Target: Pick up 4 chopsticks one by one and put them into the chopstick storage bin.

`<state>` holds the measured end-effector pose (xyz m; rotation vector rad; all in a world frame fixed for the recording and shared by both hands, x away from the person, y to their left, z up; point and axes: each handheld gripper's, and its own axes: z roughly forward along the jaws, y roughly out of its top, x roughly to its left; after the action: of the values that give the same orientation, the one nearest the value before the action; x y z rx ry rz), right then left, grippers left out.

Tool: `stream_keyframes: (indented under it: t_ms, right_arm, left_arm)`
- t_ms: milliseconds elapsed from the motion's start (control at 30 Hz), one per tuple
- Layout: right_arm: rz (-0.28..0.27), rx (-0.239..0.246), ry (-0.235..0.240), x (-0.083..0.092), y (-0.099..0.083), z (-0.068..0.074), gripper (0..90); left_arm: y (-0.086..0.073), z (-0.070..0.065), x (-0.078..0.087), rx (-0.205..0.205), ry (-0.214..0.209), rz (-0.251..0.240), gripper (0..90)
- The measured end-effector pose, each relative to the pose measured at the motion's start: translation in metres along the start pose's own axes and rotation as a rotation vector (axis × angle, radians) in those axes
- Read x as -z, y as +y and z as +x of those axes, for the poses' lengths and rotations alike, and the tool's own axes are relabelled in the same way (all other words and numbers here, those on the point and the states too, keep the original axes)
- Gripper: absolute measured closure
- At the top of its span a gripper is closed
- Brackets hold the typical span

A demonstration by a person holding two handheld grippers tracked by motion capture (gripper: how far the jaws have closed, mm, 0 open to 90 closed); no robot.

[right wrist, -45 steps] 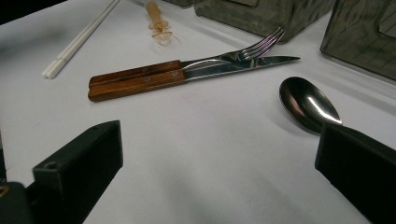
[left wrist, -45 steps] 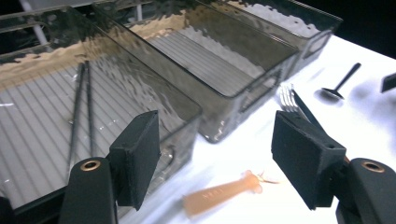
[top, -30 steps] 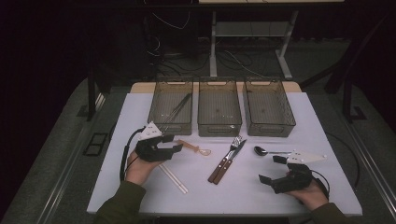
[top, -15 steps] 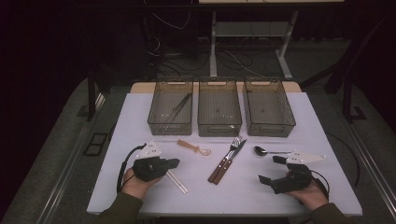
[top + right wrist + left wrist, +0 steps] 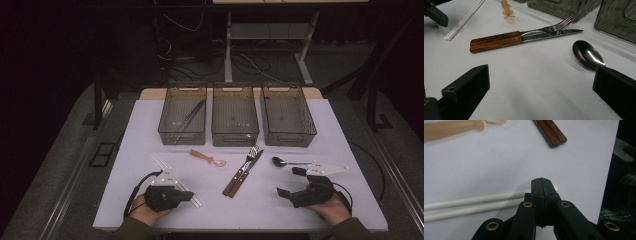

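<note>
My left gripper lies low at the table's front left, jaws pressed together with nothing between them. Two white chopsticks lie on the table under its tips, their end poking out beside the jaws. My right gripper rests open at the front right, facing a metal spoon. A fork and knife with wooden handles lie side by side in the middle. A small tan spoon lies behind them.
Three dark see-through bins stand in a row at the back of the white table. The left bin holds long dark utensils. The table's front edge is close to both hands.
My left hand has drawn back from beside the tan spoon toward the front edge and sunk lower, over the chopsticks' near end. The right hand has stayed put.
</note>
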<state>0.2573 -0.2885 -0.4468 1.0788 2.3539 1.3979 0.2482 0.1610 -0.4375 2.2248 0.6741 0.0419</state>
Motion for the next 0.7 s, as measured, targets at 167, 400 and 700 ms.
stream_keyframes:
  t_ms: [167, 400, 700]
  right_arm:
    - [0.0, 0.002, 0.0, 0.0, 0.0, 0.001, 1.1]
    - [0.002, 0.004, -0.001, -0.001, 0.0, 0.001, 1.1]
    - [0.0, 0.007, 0.0, -0.001, 0.0, 0.001, 1.1]
  left_arm:
    - [0.0, -0.001, -0.004, -0.01, -0.017, 0.022, 89.3]
    - [0.0, -0.003, -0.009, -0.019, -0.045, 0.046, 89.4]
    - [0.001, -0.002, -0.013, -0.036, -0.056, 0.06, 89.3]
